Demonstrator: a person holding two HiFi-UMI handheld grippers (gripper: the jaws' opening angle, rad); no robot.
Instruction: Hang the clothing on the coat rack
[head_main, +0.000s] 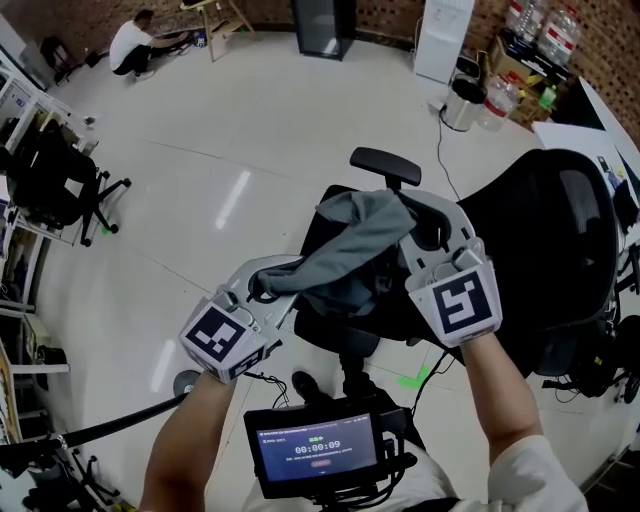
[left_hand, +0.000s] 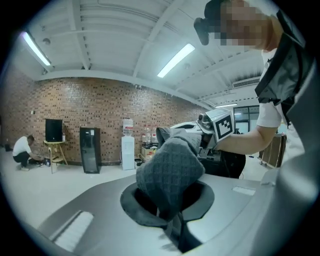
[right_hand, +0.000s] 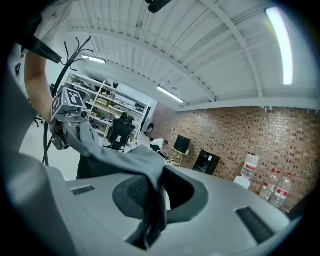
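Note:
A grey garment (head_main: 345, 245) hangs stretched between my two grippers, above a black office chair's seat (head_main: 330, 320). My left gripper (head_main: 262, 290) is shut on one end of it; in the left gripper view the cloth (left_hand: 170, 175) bunches up out of the closed jaws (left_hand: 172, 227). My right gripper (head_main: 415, 235) is shut on the other end, and in the right gripper view the fabric (right_hand: 135, 160) drapes from its jaws (right_hand: 150, 225) towards the left gripper (right_hand: 65, 117). A black coat rack (right_hand: 75, 50) with branching hooks rises at the upper left of that view.
A large black mesh office chair (head_main: 560, 240) stands to the right and another chair (head_main: 50, 180) at the left by shelving. A person crouches (head_main: 130, 45) far back. A water dispenser (head_main: 443, 35) and a black cabinet (head_main: 322, 25) line the brick wall.

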